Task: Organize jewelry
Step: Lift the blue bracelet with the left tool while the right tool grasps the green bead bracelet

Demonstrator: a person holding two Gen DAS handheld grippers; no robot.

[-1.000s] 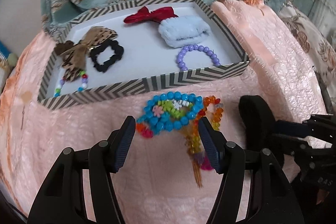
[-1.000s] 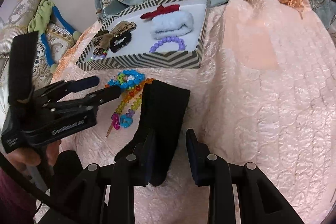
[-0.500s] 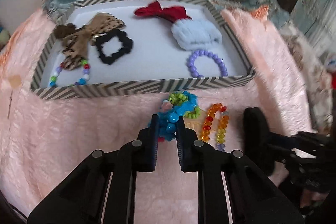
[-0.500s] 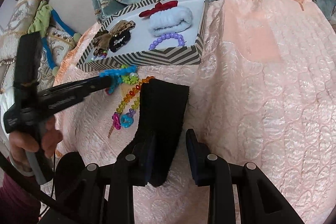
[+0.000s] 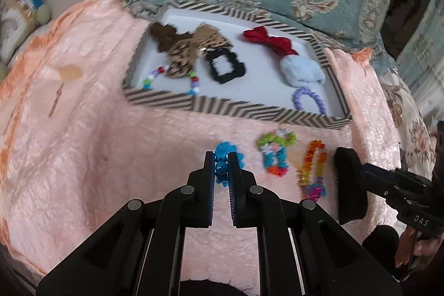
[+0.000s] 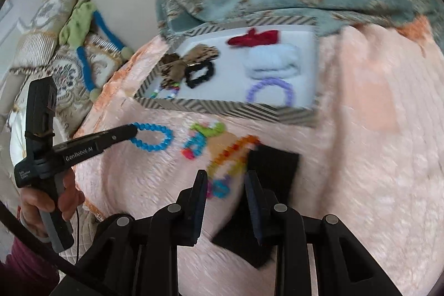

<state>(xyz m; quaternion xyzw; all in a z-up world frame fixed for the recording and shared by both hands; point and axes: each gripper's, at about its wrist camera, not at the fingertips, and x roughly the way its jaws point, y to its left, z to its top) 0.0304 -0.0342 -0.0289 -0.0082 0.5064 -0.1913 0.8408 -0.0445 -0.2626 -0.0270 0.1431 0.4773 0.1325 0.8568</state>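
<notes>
With my left gripper (image 5: 221,167) clamped on the blue bead bracelet (image 6: 152,139), that piece hangs clear of the pink bedspread (image 5: 97,157), short of the striped tray (image 5: 236,108). The tray already contains a leopard bow (image 5: 186,52), a black scrunchie (image 5: 224,65), a red bow (image 5: 267,40), a pale blue scrunchie (image 5: 302,72), a purple bracelet (image 5: 309,101) and a multicolour bracelet (image 5: 172,79). Outstanding: the green-and-blue bracelet (image 5: 274,154), the rainbow bead strand (image 5: 312,168) and the black pad (image 6: 273,165). My right gripper (image 6: 226,185) is opening, its jaws apart with no pad pressing on anything.
</notes>
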